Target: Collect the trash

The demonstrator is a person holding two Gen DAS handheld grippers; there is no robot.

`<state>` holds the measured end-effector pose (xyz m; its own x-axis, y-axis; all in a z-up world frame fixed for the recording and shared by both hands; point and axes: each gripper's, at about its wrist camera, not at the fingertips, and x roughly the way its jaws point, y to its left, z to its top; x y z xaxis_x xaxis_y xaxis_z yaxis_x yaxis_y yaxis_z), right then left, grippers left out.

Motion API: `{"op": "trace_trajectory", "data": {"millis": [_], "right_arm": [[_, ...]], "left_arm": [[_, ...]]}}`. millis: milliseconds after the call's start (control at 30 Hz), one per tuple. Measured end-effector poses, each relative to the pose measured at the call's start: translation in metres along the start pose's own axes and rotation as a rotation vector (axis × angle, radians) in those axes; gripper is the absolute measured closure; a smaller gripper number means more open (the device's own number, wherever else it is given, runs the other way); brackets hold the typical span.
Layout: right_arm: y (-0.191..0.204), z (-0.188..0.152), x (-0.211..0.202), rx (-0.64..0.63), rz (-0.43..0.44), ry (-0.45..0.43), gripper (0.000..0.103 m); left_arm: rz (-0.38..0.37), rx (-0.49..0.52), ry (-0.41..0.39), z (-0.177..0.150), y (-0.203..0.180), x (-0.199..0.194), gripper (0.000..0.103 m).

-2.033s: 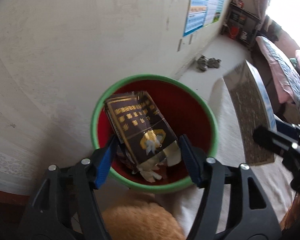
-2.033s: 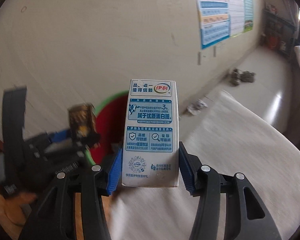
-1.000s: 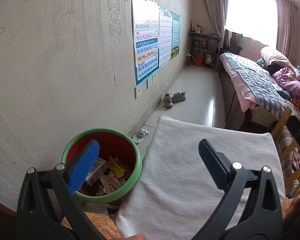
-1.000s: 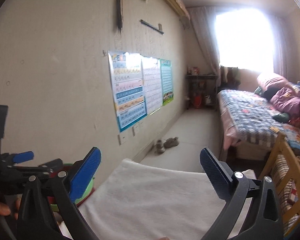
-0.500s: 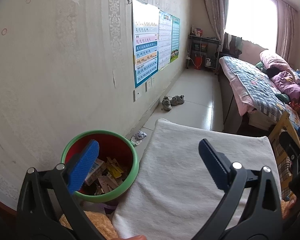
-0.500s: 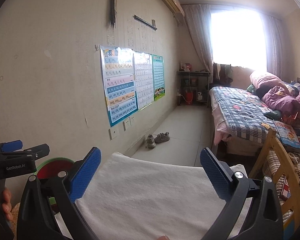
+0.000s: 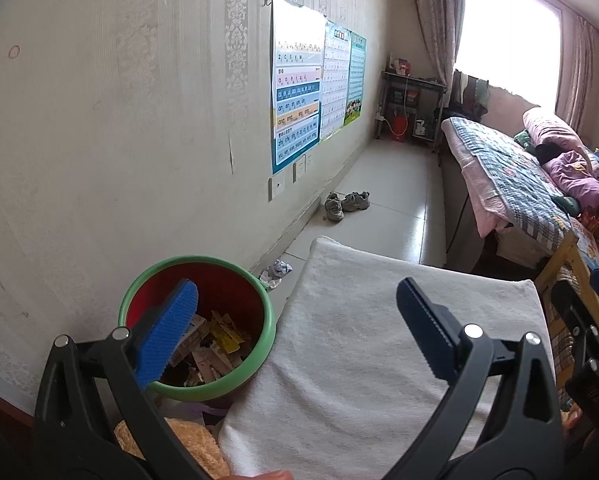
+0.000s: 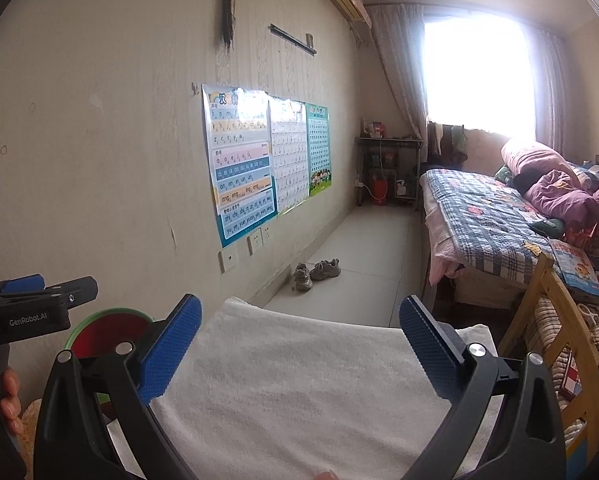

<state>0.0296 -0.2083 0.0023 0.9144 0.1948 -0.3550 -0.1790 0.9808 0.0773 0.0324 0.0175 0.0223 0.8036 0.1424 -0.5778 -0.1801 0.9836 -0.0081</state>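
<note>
Trash: cartons and wrappers lie inside the red bin with the green rim, which stands by the wall, just beside the white towel-covered tabletop. One crumpled scrap lies on the floor near the bin. I read the left gripper with jaws released, spread wide, nothing between them; it hangs over the bin's edge and the towel. Right gripper: jaws likewise released and bare, above the towel. Beyond: a pair of shoes by the wall, posters, a bed.
</note>
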Motion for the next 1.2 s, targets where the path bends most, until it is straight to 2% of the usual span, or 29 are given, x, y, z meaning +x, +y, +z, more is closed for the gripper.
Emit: {"op": "trace_trajectory", "data": {"millis": [867, 1033, 1200], "right_arm": [[-0.006, -0.013, 0.01, -0.007, -0.002, 0.077, 0.007], [-0.039, -0.043, 0.04, 0.065, -0.059, 0.226, 0.007], [-0.104, -0.093, 0.078, 0.13, -0.229, 0.435, 0.007]], "left_arm": [[-0.012, -0.009, 0.006, -0.006, 0.007, 0.003, 0.005], [0.045, 0.009, 0.051, -0.016, 0.021, 0.018, 0.005], [0.118, 0.027, 0.149, -0.046, 0.058, 0.041, 0.005]]}}
